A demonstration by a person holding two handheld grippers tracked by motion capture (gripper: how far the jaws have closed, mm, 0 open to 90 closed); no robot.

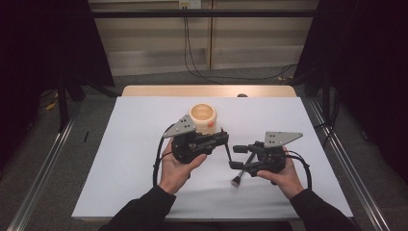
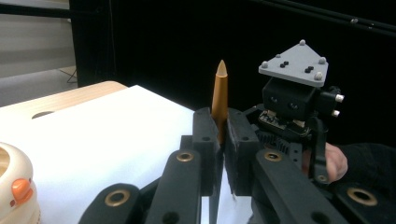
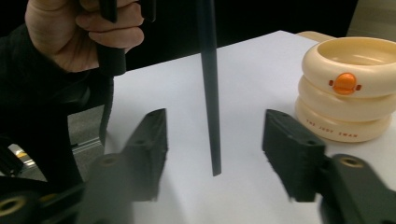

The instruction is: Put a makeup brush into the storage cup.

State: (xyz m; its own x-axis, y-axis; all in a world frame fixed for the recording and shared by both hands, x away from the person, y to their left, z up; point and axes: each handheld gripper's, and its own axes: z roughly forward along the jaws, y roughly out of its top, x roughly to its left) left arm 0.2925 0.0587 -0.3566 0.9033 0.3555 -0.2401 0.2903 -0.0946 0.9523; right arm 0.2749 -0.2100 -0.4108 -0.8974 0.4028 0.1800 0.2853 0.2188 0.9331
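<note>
Black rod point(image 3: 210, 93) hangs between parted jaws.

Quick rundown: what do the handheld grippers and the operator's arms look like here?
Both the left gripper and the right gripper are black, each with two blocky jaws, brass-ringed pivots, a grey three-cornered plate with studs on top, and a black trailing cable. Dark long sleeves, bare hands.

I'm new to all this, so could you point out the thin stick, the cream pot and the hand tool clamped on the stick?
thin stick point(image 2: 220, 93), left gripper view, golden tapered upper end.
cream pot point(image 3: 348, 105), right gripper view, ringed side wall.
left gripper point(image 2: 222, 140), left gripper view, between its fingers.
</note>
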